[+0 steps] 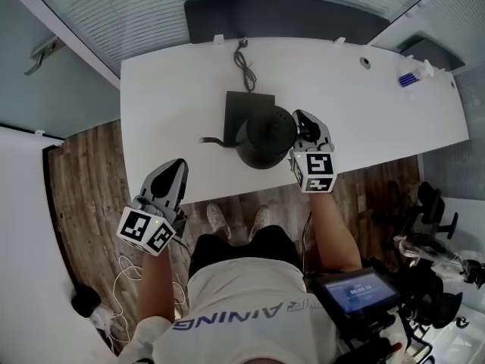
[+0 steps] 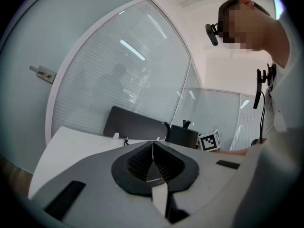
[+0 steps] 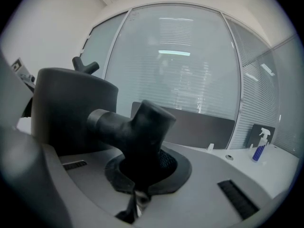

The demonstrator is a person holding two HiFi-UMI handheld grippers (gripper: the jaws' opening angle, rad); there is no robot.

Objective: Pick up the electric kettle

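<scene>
The black gooseneck electric kettle [image 1: 265,136] is held over the near part of the white table [image 1: 167,89], its thin spout pointing left. My right gripper [image 1: 305,126] is shut on the kettle's handle [image 3: 137,127] at its right side; the dark kettle body [image 3: 71,108] fills the left of the right gripper view. The kettle's square black base [image 1: 242,106] lies just behind it, with its cord [image 1: 244,61] running to the table's back edge. My left gripper [image 1: 173,179] is shut and empty, off the table's front edge over the wooden floor, its jaws [image 2: 153,158] closed together.
A blue spray bottle [image 1: 409,80] stands at the table's far right. A dark panel [image 1: 288,14] runs behind the table, with glass walls around. The person's feet [image 1: 236,220] are on the floor by the front edge. Black equipment [image 1: 424,279] sits at the lower right.
</scene>
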